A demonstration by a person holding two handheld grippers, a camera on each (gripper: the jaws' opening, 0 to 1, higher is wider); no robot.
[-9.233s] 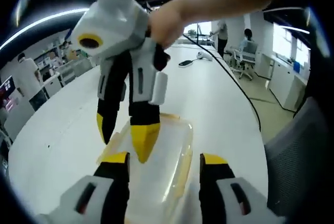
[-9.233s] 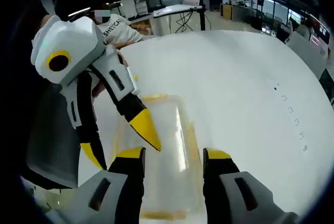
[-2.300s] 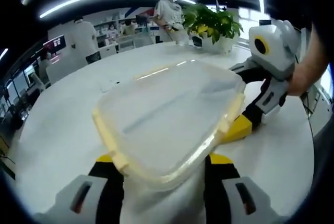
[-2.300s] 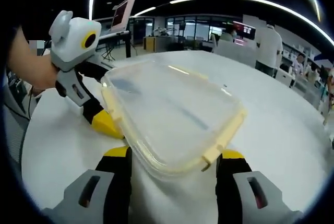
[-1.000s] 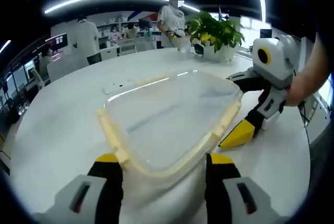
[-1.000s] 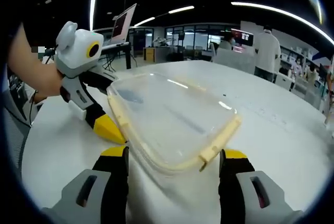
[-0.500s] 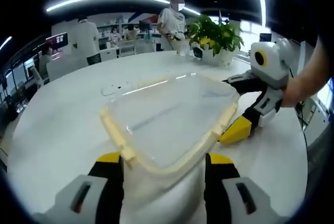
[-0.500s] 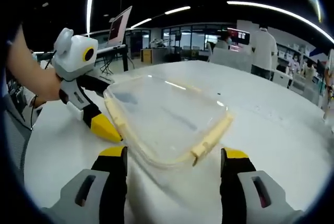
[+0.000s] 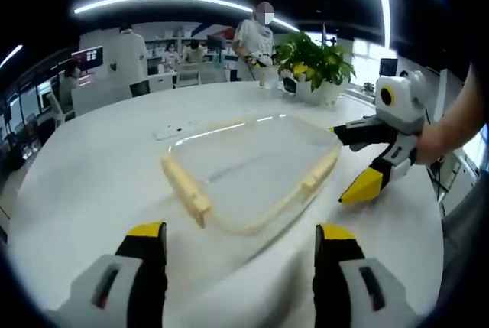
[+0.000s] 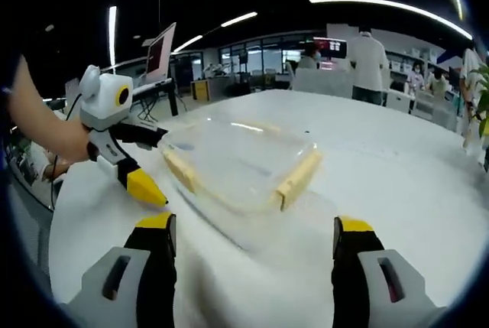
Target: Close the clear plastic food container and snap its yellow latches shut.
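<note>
The clear plastic container (image 9: 252,171) rests on the white table (image 9: 84,183) with its lid on top. Pale yellow latches (image 9: 187,188) run along its two short ends. My left gripper (image 9: 241,255) is open, its jaws wide apart just short of the box with nothing between them. In the right gripper view the container (image 10: 241,156) lies ahead of my right gripper (image 10: 254,248), which is open too. My right gripper (image 9: 353,164) hangs beside the box's right end, clear of it. My left gripper (image 10: 157,166) hangs off the box's left end.
A potted plant (image 9: 315,56) stands at the table's far edge, and a small flat device (image 9: 168,131) lies beyond the box. People (image 9: 256,34) stand behind the table. A screen (image 10: 157,53) rises at the back left. Bare tabletop (image 10: 412,167) spreads to the right.
Both grippers have drawn back from the container and their jaws have spread wider. The box, earlier raised between the jaws, now sits lower and farther off on the table.
</note>
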